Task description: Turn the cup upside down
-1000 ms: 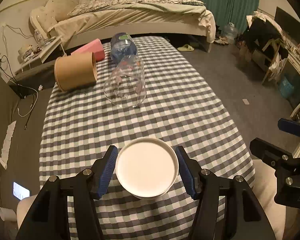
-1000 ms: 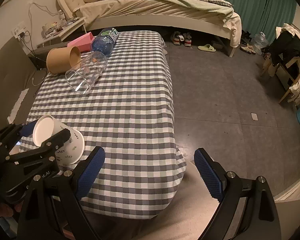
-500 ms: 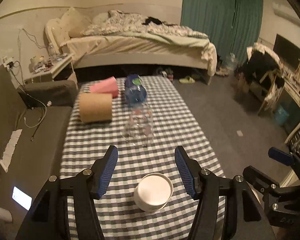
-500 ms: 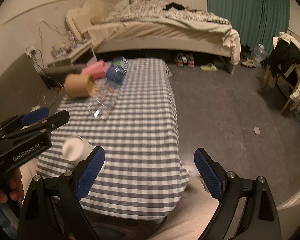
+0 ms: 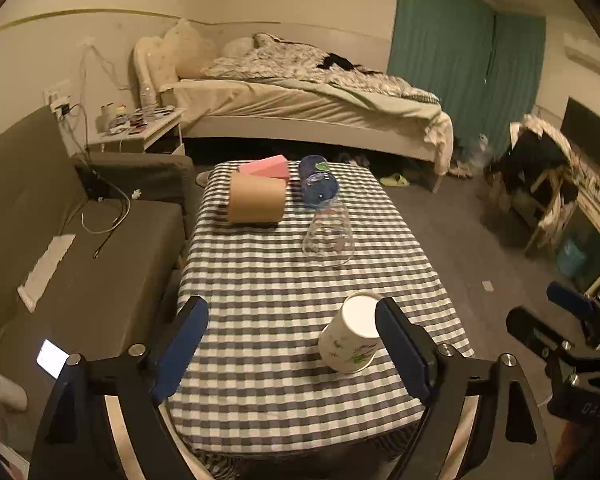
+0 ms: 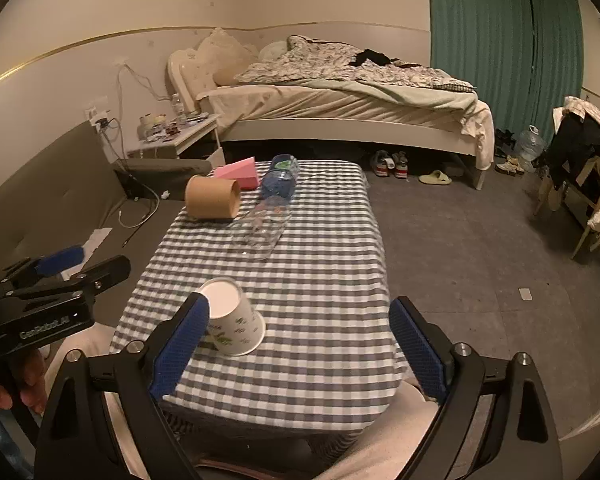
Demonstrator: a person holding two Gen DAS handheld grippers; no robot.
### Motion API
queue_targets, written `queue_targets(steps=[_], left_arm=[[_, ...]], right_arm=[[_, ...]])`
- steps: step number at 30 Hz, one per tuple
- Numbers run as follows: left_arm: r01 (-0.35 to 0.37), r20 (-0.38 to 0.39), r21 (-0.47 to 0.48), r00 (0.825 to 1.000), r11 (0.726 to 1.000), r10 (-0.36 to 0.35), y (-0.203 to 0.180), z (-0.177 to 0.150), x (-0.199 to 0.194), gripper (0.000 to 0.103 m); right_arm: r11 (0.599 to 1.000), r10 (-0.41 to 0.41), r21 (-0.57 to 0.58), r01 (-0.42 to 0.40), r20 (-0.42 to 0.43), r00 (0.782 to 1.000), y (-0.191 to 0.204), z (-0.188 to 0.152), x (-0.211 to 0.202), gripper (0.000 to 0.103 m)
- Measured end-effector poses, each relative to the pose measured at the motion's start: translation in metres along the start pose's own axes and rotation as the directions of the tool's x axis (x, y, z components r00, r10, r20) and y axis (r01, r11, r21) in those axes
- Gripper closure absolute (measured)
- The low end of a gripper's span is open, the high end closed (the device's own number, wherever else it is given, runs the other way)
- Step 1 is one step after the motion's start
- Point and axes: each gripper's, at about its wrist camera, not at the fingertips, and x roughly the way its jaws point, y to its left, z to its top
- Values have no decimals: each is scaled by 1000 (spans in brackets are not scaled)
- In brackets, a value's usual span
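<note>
A white paper cup with a leaf print (image 5: 352, 338) stands upside down, base up, on the checked table (image 5: 268, 280) near its front edge; it also shows in the right wrist view (image 6: 232, 322). My left gripper (image 5: 292, 350) is open and empty, raised above and behind the cup, with its right finger overlapping the cup's edge in view. My right gripper (image 6: 298, 352) is open and empty, held back over the table's front edge. The left gripper also shows at the left of the right wrist view (image 6: 60, 276).
At the table's far end lie a brown cardboard tube (image 5: 256, 202), a pink box (image 5: 266, 168), a blue bottle (image 5: 318, 184) and a clear glass on its side (image 5: 328, 234). A grey sofa (image 5: 80, 264) is to the left, a bed (image 5: 300, 108) behind, open floor (image 6: 480, 248) to the right.
My left gripper has let go of the cup and pulled up and back. The cup now stands base up on the table. My right gripper has also lifted and drawn back.
</note>
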Motion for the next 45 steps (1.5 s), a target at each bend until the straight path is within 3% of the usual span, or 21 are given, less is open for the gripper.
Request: queue_targets(steps=[1, 7, 27, 45], left_arm=[[-6, -4, -7, 1000, 1000, 6, 4, -3, 0, 9], [-47, -22, -25, 999, 999, 46, 19, -16, 2, 8], [-42, 27, -64, 999, 997, 44, 23, -17, -8, 8], [-66, 21, -73, 998, 995, 67, 29, -19, -7, 8]], right_arm=[[1000, -5, -3, 5, 6, 1000, 2, -3, 1, 0], [1000, -6, 4, 6, -1, 1000, 9, -15, 8, 0], [999, -44, -11, 44, 12, 999, 13, -14, 16, 0], [999, -43, -29, 43, 0, 999, 22, -17, 18, 0]])
